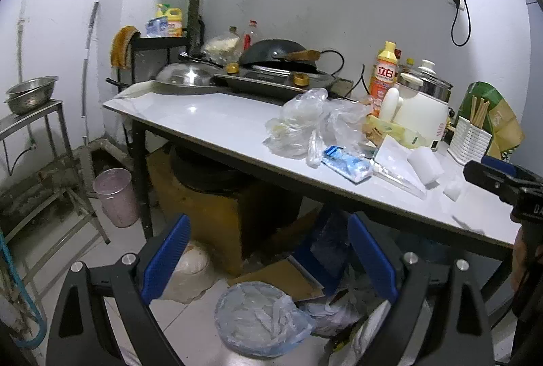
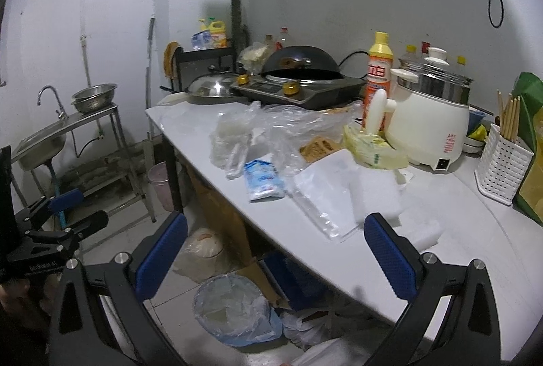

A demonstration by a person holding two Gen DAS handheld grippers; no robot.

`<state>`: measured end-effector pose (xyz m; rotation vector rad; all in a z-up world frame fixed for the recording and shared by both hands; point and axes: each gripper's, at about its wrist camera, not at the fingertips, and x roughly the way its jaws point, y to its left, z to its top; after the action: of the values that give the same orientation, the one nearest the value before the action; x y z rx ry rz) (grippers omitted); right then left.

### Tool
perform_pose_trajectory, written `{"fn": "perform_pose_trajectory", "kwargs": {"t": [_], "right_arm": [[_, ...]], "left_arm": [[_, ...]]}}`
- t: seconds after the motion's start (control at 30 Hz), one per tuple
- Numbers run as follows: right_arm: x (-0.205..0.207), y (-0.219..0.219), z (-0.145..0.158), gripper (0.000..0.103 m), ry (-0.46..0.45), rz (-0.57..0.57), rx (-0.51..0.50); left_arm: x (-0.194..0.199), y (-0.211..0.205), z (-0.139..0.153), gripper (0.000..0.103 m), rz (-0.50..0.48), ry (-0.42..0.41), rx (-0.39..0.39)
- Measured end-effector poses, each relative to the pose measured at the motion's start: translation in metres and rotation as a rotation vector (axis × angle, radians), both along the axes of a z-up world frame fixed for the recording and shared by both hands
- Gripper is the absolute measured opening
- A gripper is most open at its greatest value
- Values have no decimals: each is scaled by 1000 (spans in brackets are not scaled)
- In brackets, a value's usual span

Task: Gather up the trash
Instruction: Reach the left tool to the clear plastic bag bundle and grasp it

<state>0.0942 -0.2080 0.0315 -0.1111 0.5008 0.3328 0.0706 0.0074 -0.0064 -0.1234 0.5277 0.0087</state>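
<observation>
Trash lies on the white table [image 1: 210, 125]: crumpled clear plastic bags [image 1: 305, 125] [image 2: 244, 132], a blue-and-white wrapper [image 1: 346, 162] [image 2: 263, 179], a clear flat sleeve [image 2: 315, 206], a yellow bag [image 2: 373, 149] and white foam pieces [image 1: 424, 166] [image 2: 383, 196]. On the floor by the table's front edge stands a bin lined with a pale plastic bag [image 1: 258, 318] [image 2: 234, 311]. My left gripper [image 1: 269, 261] hangs open above that bin, empty. My right gripper [image 2: 276, 254] is open over the table's front edge, just short of the foam, holding nothing.
A stove with a black wok [image 1: 278, 54], a white rice cooker [image 2: 427, 125], an orange bottle [image 2: 378, 84] and a chopstick holder [image 2: 502, 162] crowd the table's back. A sink stand [image 2: 44, 142] and pink bucket [image 1: 117, 196] stand left. Cardboard [image 1: 217, 210] sits under the table.
</observation>
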Motion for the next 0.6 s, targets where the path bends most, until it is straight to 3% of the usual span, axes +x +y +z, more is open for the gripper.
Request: {"fn": "perform_pose_trajectory", "kwargs": {"t": [0.27,0.6], "right_arm": [[35,-24,9,103,12,-52,26],[78,-48,16,103,35,-99,59]], "left_arm": [[42,-13,9,94,-82,46,3],[107,-28,20,94,-132,77,72]]}}
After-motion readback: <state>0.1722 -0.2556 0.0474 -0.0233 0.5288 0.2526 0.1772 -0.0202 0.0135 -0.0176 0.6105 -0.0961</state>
